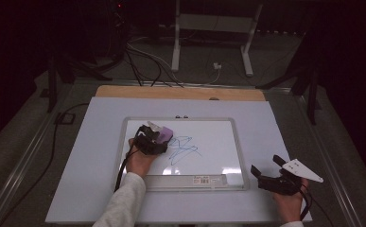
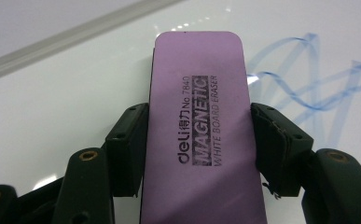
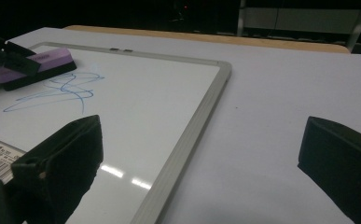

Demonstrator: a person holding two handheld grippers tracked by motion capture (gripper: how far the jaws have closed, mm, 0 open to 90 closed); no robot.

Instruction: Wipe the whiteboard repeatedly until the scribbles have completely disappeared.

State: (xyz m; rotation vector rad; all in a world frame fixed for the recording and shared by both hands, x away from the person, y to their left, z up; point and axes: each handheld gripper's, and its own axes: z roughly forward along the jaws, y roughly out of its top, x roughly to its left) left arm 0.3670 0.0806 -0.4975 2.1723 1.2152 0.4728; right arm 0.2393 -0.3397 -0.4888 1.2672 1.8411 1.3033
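A purple magnetic whiteboard eraser (image 2: 197, 126) lies flat on the whiteboard (image 1: 218, 142), and my left gripper (image 1: 153, 138) is shut on its two long sides. The eraser (image 1: 165, 135) sits at the left edge of a blue marker scribble (image 1: 183, 149), whose strokes (image 2: 308, 79) run off to the right in the left gripper view. My right gripper (image 1: 265, 171) rests open on the table off the board's lower right corner, nothing between its pads (image 3: 66, 154). In the right gripper view the eraser (image 3: 33, 65) and scribble (image 3: 61, 91) lie far left.
The whiteboard has a grey metal frame (image 3: 187, 140) and a barcode label (image 1: 202, 179) on its near edge. It lies on a pale table sheet (image 1: 275, 123) with a wooden edge (image 1: 180, 92) at the back. Cables and a table stand (image 1: 209, 42) lie on the floor beyond.
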